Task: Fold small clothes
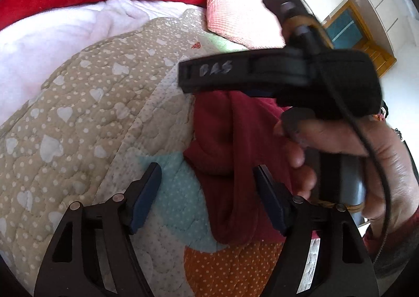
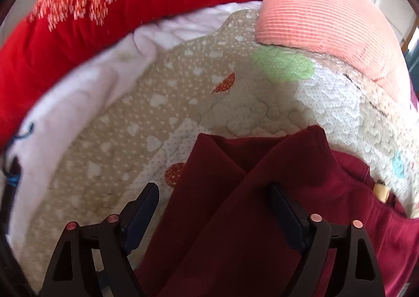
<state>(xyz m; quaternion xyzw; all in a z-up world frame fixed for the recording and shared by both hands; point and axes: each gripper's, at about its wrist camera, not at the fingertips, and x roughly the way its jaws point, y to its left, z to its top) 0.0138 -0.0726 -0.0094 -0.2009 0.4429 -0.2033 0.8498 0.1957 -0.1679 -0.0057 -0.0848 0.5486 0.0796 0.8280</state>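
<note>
**Both Grippers Open Over a Maroon Garment**

Lying on a patchwork quilt (image 2: 146,119), the dark red garment (image 2: 235,205) was the task's piece: in the right wrist view it filled the frame from 6 o'clock up toward the centre, two folded flaps meeting in a V near the middle. The right gripper (image 2: 214,208) stood wide open above it, one pad over the quilt at 7 o'clock, the other over the cloth at 5 o'clock; no fold was pinched between them.

In the left wrist view the left gripper (image 1: 207,192) was likewise spread wide and empty, its left pad over a pale blue patch (image 1: 178,192) of quilt, its right pad at the garment's (image 1: 235,140) edge. At 3 o'clock a person's hand (image 1: 353,161) gripped the handle of the other, blurred tool.

A red embroidered cushion (image 2: 104,9) ran along 10 to 12 o'clock, a pink ribbed pillow (image 2: 314,9) sat at 1 o'clock, and white bedding (image 2: 86,82) lay between cushion and quilt.
</note>
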